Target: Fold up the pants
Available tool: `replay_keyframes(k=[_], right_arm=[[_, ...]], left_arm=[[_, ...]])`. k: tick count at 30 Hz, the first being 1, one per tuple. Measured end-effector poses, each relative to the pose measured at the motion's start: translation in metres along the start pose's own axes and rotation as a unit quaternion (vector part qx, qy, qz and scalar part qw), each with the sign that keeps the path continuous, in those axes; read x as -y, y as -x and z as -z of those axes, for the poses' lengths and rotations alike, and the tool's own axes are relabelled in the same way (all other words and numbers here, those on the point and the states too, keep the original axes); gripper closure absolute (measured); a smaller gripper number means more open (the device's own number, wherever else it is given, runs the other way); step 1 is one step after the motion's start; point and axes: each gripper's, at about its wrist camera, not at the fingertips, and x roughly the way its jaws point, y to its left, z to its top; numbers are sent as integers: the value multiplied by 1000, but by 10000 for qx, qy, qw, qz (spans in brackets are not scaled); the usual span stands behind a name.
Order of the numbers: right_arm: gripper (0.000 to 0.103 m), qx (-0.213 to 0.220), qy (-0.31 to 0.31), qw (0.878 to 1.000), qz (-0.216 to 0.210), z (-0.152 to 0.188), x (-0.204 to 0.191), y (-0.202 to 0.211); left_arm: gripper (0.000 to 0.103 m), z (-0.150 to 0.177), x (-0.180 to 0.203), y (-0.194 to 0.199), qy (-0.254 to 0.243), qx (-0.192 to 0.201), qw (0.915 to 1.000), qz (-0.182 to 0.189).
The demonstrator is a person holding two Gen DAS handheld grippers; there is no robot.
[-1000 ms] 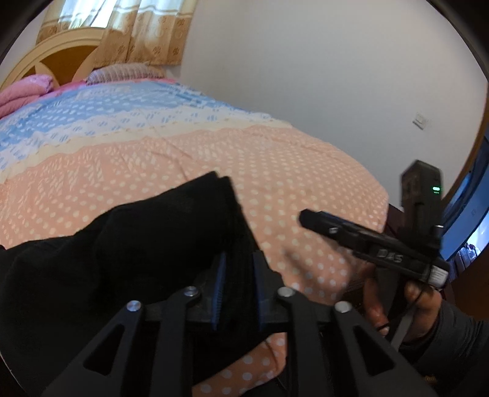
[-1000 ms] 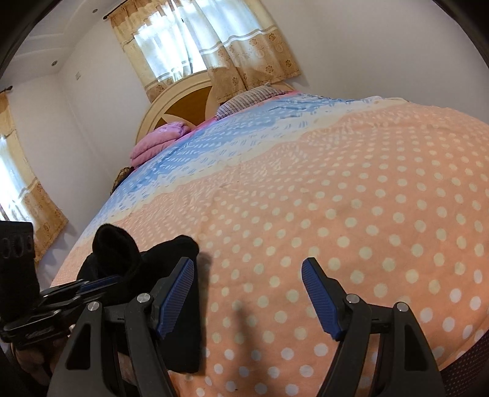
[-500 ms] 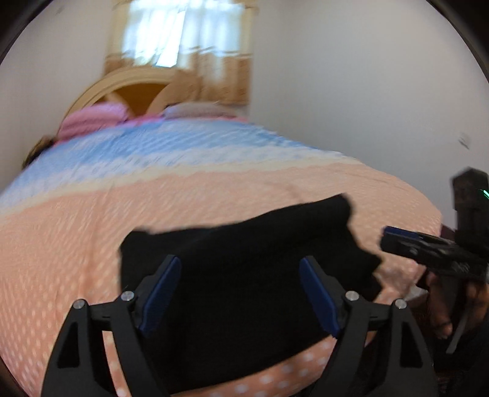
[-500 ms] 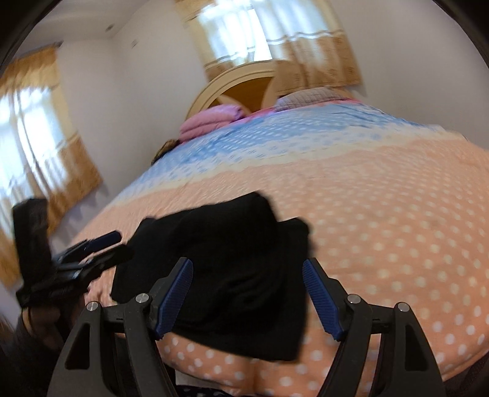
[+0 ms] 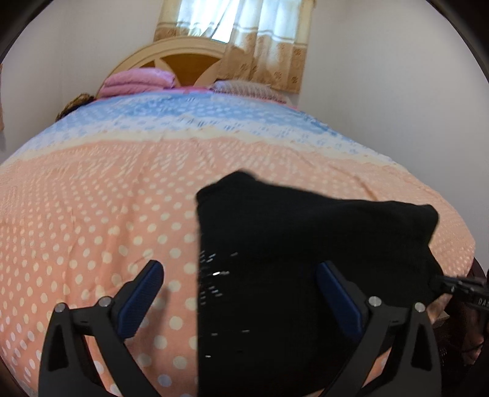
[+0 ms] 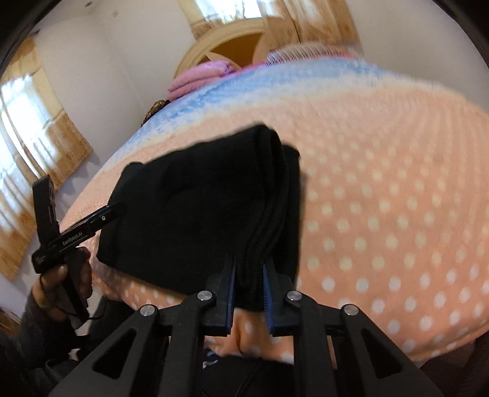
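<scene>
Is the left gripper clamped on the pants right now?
No, the left gripper stands wide open, its fingers apart over the black pants.

Daylight enters through the curtained window (image 5: 241,21) above the headboard, and in the right wrist view through a second window (image 6: 27,128) at the left edge; both panes are blown out to near white. The room is evenly and softly bright, with only faint shadows on the bedspread (image 5: 91,213). The black pants (image 5: 305,244) swallow nearly all detail, save a few small specks of glare. The right wrist view is smeared by motion blur, strongest towards the far end of the bed. Fisheye distortion bulges the bed, and dark vignetting fills all corners.
</scene>
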Motion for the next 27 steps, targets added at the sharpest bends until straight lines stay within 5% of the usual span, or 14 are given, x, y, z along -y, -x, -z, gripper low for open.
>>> replay_keyframes(k=[2, 6, 12, 18, 22, 27], right_arm=[[85, 48, -71, 9999, -135, -1, 5, 1], [44, 353, -246, 9990, 80, -9, 7, 13], [44, 1141, 280, 9931, -35, -32, -25, 42], [44, 866, 910, 9902, -610, -49, -68, 5], [44, 619, 324, 9975, 92, -59, -34, -35], [44, 602, -53, 9973, -409, -60, -6, -40]], left_arm=[[0, 2, -2, -3, 32, -54, 10000, 24], [0, 3, -1, -2, -25, -36, 10000, -52], [0, -9, -1, 4, -129, 222, 9993, -267], [0, -21, 6, 5, -281, 354, 9986, -292], [0, -23, 13, -12, -559, 225, 9966, -563], [0, -21, 0, -38, -280, -188, 9989, -311]])
